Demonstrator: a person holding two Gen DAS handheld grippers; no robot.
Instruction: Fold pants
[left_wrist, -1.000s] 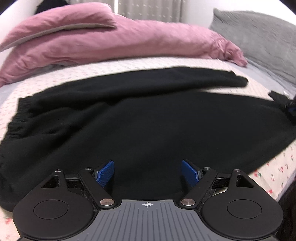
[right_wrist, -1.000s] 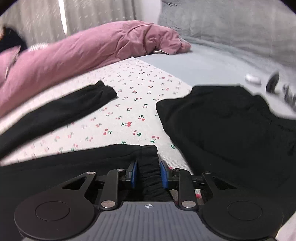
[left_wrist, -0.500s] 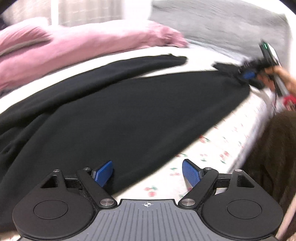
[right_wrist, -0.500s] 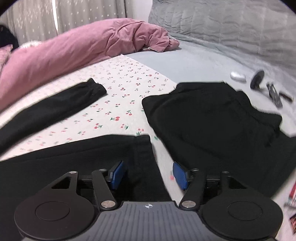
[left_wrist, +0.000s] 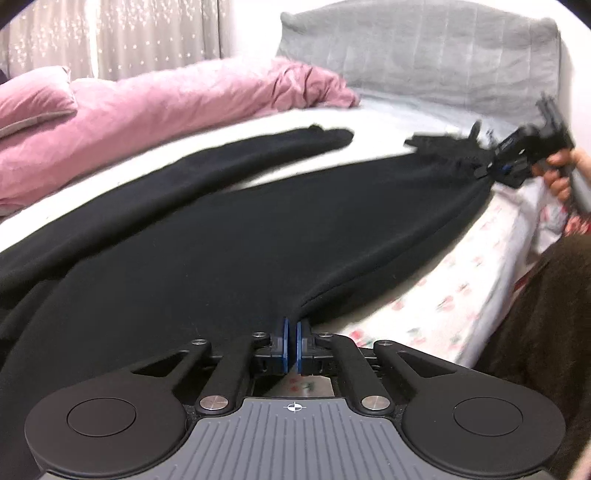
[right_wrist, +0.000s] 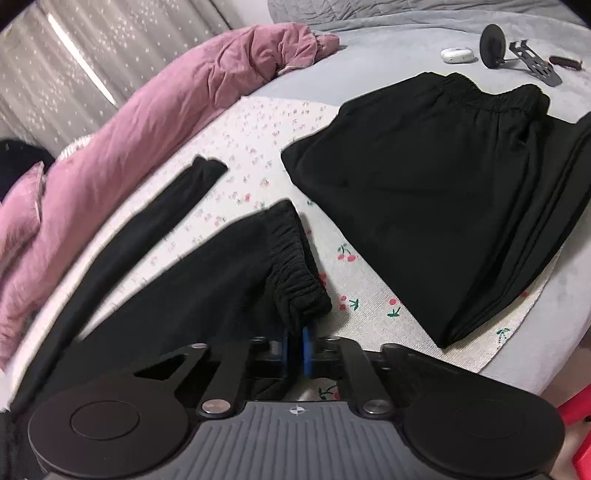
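Observation:
Black pants (left_wrist: 229, 236) lie spread on the cherry-print bed sheet (left_wrist: 443, 306), legs apart. My left gripper (left_wrist: 293, 347) is shut on the near edge of the closer leg. My right gripper (right_wrist: 295, 345) is shut on that leg's gathered cuff (right_wrist: 295, 284); it also shows in the left wrist view (left_wrist: 511, 166), holding the cuff end at the bed's right side. The other leg (right_wrist: 147, 229) lies flat beyond, its cuff free.
A second pair of black pants (right_wrist: 461, 192) lies folded to the right. A pink duvet (left_wrist: 155, 110) and pink pillow (left_wrist: 29, 103) lie along the far side. A grey headboard (left_wrist: 424, 48) stands behind. A white case (right_wrist: 457, 54) and black tools (right_wrist: 517, 51) lie on the grey cover.
Both grippers were open half a second ago and have closed on the near leg, left on its edge, right on its cuff. The cuff end is lifted and bunched.

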